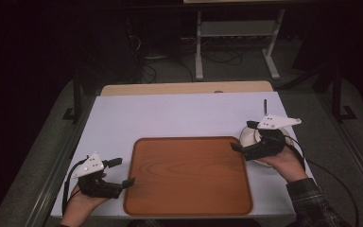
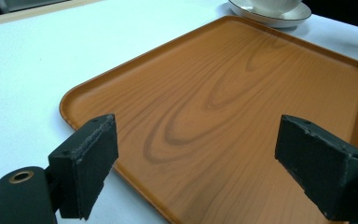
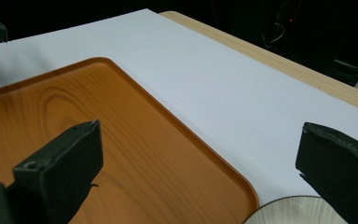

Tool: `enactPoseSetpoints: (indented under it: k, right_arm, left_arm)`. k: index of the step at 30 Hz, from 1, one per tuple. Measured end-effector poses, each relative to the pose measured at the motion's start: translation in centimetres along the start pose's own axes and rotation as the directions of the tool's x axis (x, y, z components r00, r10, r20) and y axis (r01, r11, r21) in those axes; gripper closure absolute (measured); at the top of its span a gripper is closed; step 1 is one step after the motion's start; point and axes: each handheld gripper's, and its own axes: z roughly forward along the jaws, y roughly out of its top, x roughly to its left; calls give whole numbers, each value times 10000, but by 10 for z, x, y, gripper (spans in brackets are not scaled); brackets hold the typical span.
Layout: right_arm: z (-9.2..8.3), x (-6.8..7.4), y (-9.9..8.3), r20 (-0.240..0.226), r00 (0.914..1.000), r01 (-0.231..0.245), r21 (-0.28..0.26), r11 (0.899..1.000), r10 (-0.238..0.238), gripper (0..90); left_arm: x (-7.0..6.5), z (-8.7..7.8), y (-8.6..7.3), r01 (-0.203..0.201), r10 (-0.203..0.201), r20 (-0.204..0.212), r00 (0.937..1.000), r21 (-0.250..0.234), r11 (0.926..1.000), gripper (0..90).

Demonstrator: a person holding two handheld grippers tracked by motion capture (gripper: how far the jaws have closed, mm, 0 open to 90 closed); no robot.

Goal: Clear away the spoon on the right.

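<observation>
Partly hidden under the right gripper (image 1: 242, 136) (fingers apart), a white cup (image 1: 249, 137); left gripper (image 1: 123, 171) fingers apart beside the tray (image 1: 187, 177).

The orange-brown rectangular wood-grain tray (image 1: 187, 177) has a smooth, slightly satin finish. It sits on a matt white paper-like sheet (image 1: 170, 116) over a pale wooden surface (image 1: 184, 88). The white glossy ceramic saucer (image 2: 279, 19) has a dark rim. The black jaws look rough and matt.

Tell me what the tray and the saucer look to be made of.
Tray: wood or a wood-look laminate, going by the printed-looking grain and smooth satin sheen; I cannot tell which. Saucer: likely glazed ceramic, being glossy white with a thin dark rim line.
</observation>
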Motion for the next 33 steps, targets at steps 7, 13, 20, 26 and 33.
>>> enactPoseSetpoints:
  k: [7, 13, 20, 26, 33]
  right_arm:
    - [7, -4, 4, -21, 10000, 32, 76, 10000, -31, 2]
    - [11, -10, 9, 35, 10000, 16, 80, 10000, -17, 2]
    - [15, -21, 13, 246, 9997, -77, 56, 10000, 76, 2]
    - [16, -31, 16, 275, 9995, -151, 66, 9999, 149, 41]
    - [20, -39, 18, 288, 9994, -221, 168, 9996, 216, 52]
  left_arm:
    - [0, -1, 0, 16, -16, -13, 10000, -31, 10000, 129]
    - [-1, -1, 0, -10, 10, -3, 10000, -2, 10000, 129]
    - [0, -1, 0, -16, 16, -8, 10000, -18, 10000, 129]
    - [-1, -1, 0, 8, -8, -10, 10000, -25, 10000, 129]
    - [-1, -1, -1, -4, 4, -11, 10000, 3, 10000, 129]
